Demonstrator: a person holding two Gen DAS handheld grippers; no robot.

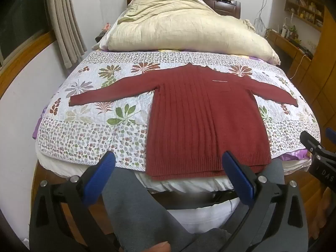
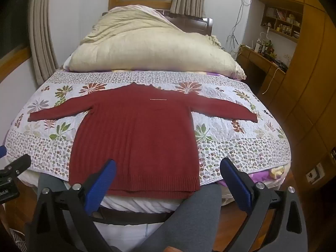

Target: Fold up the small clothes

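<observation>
A dark red ribbed sweater (image 1: 201, 117) (image 2: 136, 138) lies flat on the floral quilt (image 1: 90, 132) (image 2: 235, 147), both sleeves spread sideways, hem hanging slightly over the bed's near edge. My left gripper (image 1: 168, 163) is open, held back from the bed near the hem, its blue pads (image 1: 98, 176) empty. My right gripper (image 2: 168, 170) is open too, hovering in front of the hem's right part, nothing between its pads (image 2: 237, 184). The right gripper's body shows at the right edge of the left wrist view (image 1: 319, 155). A person's grey-clad legs (image 1: 134, 214) are below.
A bulky cream duvet (image 1: 178, 29) (image 2: 151, 48) is heaped at the head of the bed. Curtains (image 1: 63, 21) hang on the left wall. A wooden desk and shelves (image 2: 271, 54) stand right of the bed, with wooden floor (image 2: 279, 109) beside it.
</observation>
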